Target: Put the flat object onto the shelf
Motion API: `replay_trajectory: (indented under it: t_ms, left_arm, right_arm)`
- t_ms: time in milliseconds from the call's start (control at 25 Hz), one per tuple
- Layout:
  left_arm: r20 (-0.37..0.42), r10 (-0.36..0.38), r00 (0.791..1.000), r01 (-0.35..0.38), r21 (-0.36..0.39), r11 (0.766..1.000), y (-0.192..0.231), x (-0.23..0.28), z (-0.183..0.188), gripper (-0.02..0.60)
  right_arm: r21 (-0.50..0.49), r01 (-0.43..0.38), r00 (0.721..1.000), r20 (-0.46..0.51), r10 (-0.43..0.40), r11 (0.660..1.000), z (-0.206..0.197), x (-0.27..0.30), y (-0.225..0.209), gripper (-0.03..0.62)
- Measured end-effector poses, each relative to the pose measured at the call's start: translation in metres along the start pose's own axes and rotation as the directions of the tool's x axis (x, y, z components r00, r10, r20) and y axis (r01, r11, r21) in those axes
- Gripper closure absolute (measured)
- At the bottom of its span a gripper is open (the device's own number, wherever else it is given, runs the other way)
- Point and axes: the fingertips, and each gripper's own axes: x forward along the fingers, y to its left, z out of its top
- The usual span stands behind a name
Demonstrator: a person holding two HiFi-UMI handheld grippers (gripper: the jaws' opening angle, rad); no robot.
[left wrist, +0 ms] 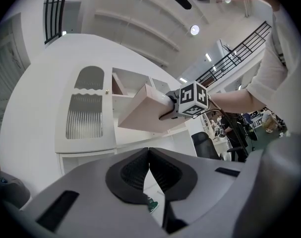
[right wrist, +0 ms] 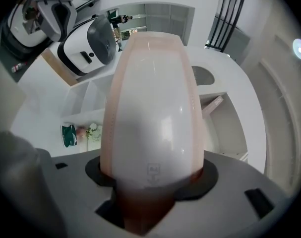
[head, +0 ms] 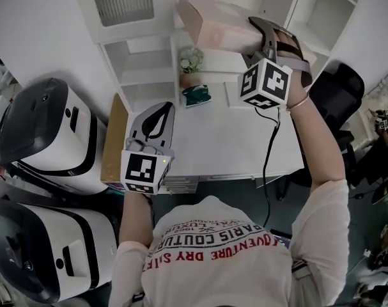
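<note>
The flat object is a pale pink flat box (head: 209,19) held up in the air in front of the white shelf unit (head: 146,62). My right gripper (head: 263,34) is shut on the box's near end, and the box (right wrist: 152,103) fills the right gripper view between the jaws (right wrist: 152,185). The left gripper view shows the box (left wrist: 143,112) tilted before the open shelf compartments (left wrist: 121,85). My left gripper (head: 160,115) hangs low over the white desk (head: 232,142), its jaws (left wrist: 149,153) shut with nothing in them.
A small potted plant (head: 191,62) and a green packet (head: 197,96) stand at the back of the desk. Two large white-and-black machines (head: 46,133) (head: 46,248) sit at the left beside a cardboard panel (head: 114,139). A black chair (head: 337,85) is at the right.
</note>
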Motion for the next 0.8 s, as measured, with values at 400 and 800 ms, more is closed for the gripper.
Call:
replay_trajectory:
  t_ms: [400, 800]
  left_arm:
    - [-0.023, 0.009, 1.0, -0.009, 0.012, 1.0, 0.023, 0.0, -0.016, 0.568]
    - [-0.051, 0.033, 0.998, -0.033, 0.011, 0.999, 0.028, 0.028, -0.026, 0.568]
  right_arm:
    - [-0.098, -0.088, 0.991, -0.105, 0.078, 0.991, -0.003, 0.058, 0.027, 0.283]
    - [-0.107, -0.285, 0.949, -0.168, 0.265, 0.952, -0.004, 0.09, 0.034, 0.267]
